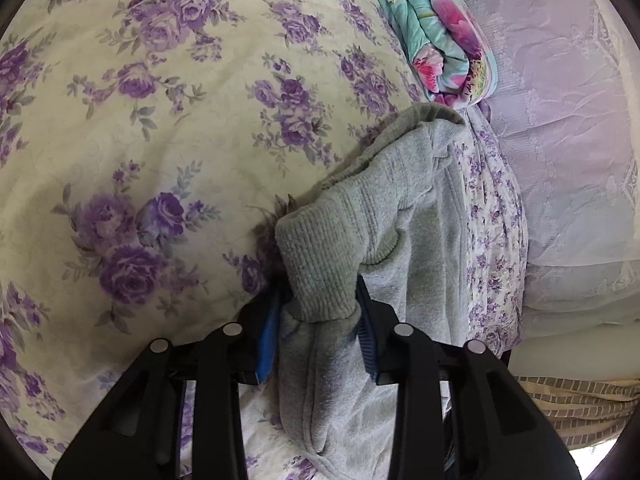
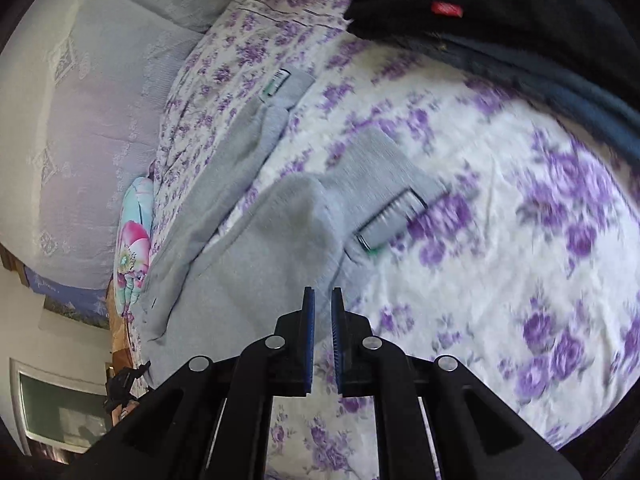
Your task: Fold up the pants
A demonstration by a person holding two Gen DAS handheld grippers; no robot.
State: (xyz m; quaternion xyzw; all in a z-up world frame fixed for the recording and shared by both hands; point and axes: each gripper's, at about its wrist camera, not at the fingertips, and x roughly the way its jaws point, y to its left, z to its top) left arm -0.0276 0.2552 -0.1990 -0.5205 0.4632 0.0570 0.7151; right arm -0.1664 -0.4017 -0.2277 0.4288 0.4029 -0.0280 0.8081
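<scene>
Light grey fleece pants lie on a bed with a purple-flowered sheet. My left gripper is shut on a bunched ribbed band of the pants, with the blue pads pressing it from both sides. In the right wrist view the pants spread out with both legs pointing away. One ribbed cuff with a tag is at the middle and the other cuff lies farther off. My right gripper hangs over the near edge of the pants, its pads almost together with nothing between them.
A folded turquoise quilt with pink flowers lies at the bed's edge, beside a lilac lace cover. Dark clothes with a red label are piled at the far right of the flowered sheet.
</scene>
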